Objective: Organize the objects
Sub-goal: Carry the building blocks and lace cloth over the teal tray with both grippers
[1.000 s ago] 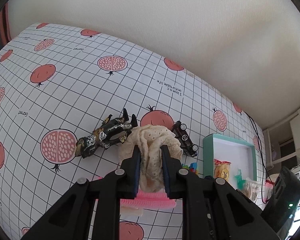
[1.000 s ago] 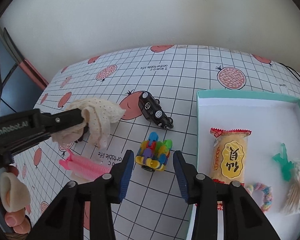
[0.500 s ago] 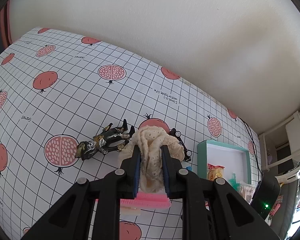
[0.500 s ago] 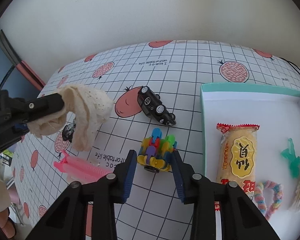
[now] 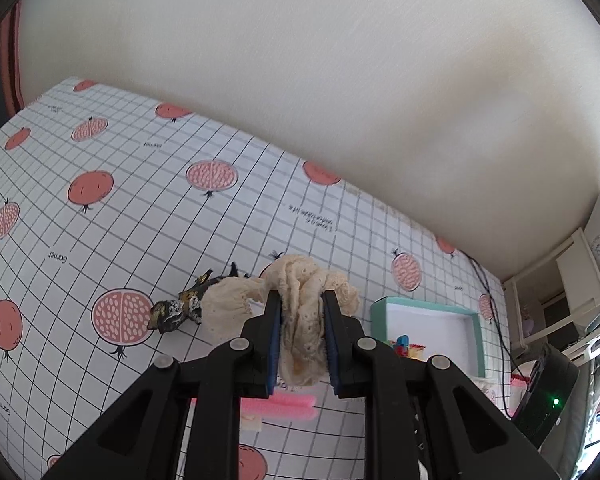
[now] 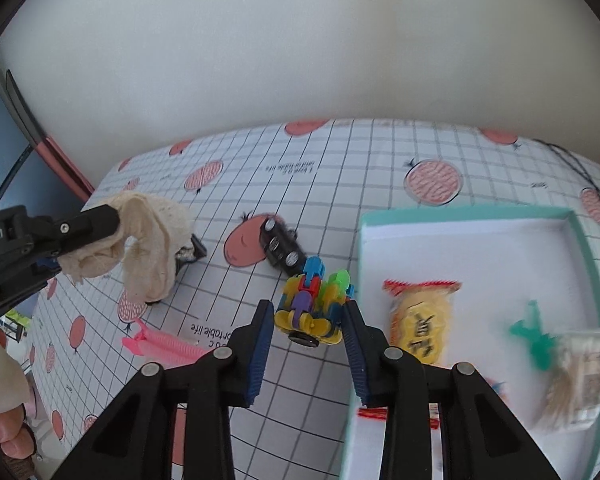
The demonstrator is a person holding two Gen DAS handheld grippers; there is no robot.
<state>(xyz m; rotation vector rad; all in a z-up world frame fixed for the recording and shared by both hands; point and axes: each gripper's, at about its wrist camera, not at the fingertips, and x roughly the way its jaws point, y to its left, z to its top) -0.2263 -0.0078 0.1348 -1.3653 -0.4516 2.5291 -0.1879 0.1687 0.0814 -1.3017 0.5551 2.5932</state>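
The cream lace cloth point(image 5: 300, 320) is clamped between the pads of the left gripper point(image 5: 300, 344), jaws fully closed on the bunched fabric. The cloth is held clear of the tablecloth point(image 5: 100, 240); loose folds hang down on the left side of the fingers (seen side-on in the right wrist view point(image 6: 148, 248)).

The right gripper point(image 6: 306, 344) is pinched on the multicoloured block toy point(image 6: 312, 308): both blue pads are pressed against its sides, and the toy appears lifted off the table, right at the near-left corner of the box point(image 6: 580, 240).

The box is teal-rimmed with a white inside. In it are seen a yellow snack packet point(image 6: 422, 320), a green plastic piece point(image 6: 534, 336) and a clear bag of thin sticks point(image 6: 576, 376) (blurred, contents not readable).

Left on the table: a black toy car point(image 6: 282, 246) just behind the block toy, a dark action figure point(image 5: 180, 306) partly hidden behind the hanging cloth, and a pink comb point(image 6: 164, 346) lying flat near the front-left.

Fingers of the person's hand point(image 6: 4, 428) are visible at the lower-left edge of the right wrist view, below the left gripper body.

A black cable point(image 5: 496, 312) is seen running along the table past the far side of the box.
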